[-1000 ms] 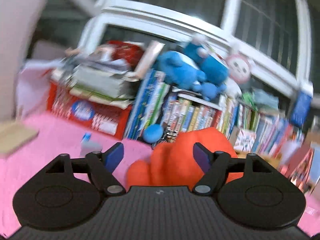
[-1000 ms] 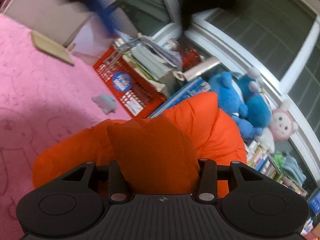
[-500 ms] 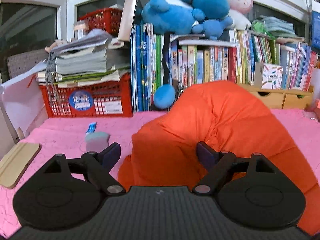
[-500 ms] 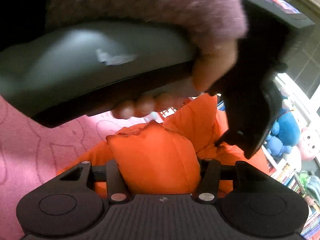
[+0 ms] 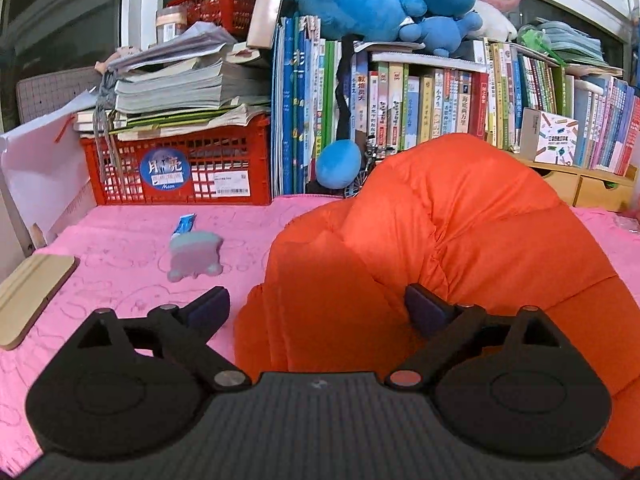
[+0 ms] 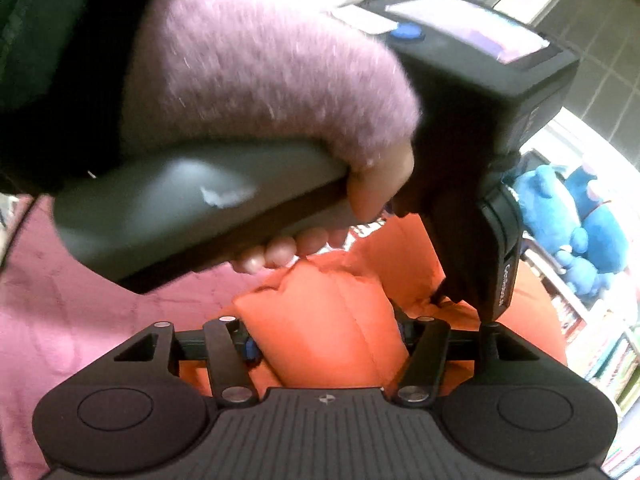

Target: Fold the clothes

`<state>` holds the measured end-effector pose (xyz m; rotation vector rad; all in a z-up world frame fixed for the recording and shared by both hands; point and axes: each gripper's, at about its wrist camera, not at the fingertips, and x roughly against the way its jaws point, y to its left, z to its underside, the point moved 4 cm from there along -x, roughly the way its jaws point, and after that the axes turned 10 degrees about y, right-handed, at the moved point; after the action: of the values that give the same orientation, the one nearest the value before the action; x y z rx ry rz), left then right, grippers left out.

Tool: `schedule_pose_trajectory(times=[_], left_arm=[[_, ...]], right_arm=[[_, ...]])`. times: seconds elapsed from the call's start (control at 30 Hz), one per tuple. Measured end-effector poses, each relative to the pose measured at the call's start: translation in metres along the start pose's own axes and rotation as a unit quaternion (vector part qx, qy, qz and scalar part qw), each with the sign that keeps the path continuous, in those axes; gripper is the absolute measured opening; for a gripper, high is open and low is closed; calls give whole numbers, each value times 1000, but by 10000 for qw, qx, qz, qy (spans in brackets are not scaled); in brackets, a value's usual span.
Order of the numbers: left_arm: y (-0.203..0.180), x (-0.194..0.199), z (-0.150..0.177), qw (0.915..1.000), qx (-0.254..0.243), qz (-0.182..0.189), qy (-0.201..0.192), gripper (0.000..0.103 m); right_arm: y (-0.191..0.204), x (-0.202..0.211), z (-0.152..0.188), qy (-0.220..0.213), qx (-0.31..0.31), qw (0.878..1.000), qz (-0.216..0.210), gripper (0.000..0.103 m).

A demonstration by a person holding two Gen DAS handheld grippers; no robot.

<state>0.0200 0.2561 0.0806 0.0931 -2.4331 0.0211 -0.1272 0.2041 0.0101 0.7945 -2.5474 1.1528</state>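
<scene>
A puffy orange jacket [image 5: 472, 216] lies bunched in a hump on the pink bedspread [image 5: 120, 248]. My left gripper [image 5: 316, 304] is open, its fingers wide apart on either side of the jacket's near left edge. In the right wrist view my right gripper [image 6: 324, 336] is shut on a thick fold of the orange jacket [image 6: 332, 320]. Just above that fold, a hand in a fuzzy purple sleeve [image 6: 256, 80] holds the other gripper's handle [image 6: 192, 216], hiding most of the jacket and bed.
A small grey-blue plush [image 5: 194, 256] and a wooden board [image 5: 32, 296] lie on the pink cover to the left. Behind stand a red crate [image 5: 180, 168] stacked with papers, a row of books [image 5: 420, 100] and blue plush toys [image 5: 368, 0].
The left gripper has swung down level and moved closer to the jacket, staying open. The hand holding it has come in over the right gripper, which still pinches the same fold.
</scene>
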Motion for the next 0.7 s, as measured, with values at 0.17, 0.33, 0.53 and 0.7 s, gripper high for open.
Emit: schedule_pose_trajectory(times=[0.17,0.33,0.53,0.7], left_arm=[[3,-1,2,10000,-16,11,63,99],[7,-2,6,9999,-84,-4,79,101],[15,-3,18,9999,107,6,74,101],[20,1,28,9995,300,49,79,101]], right_arm=[[-2,10,2,-90,-107,9989,-443,61],[-10,30,11,-187,-266,9941,-1034,62],[-37,81,39,-442,-762,9852,-1472,61],[-74,114,74,-252,-1239,9877,-922,61]])
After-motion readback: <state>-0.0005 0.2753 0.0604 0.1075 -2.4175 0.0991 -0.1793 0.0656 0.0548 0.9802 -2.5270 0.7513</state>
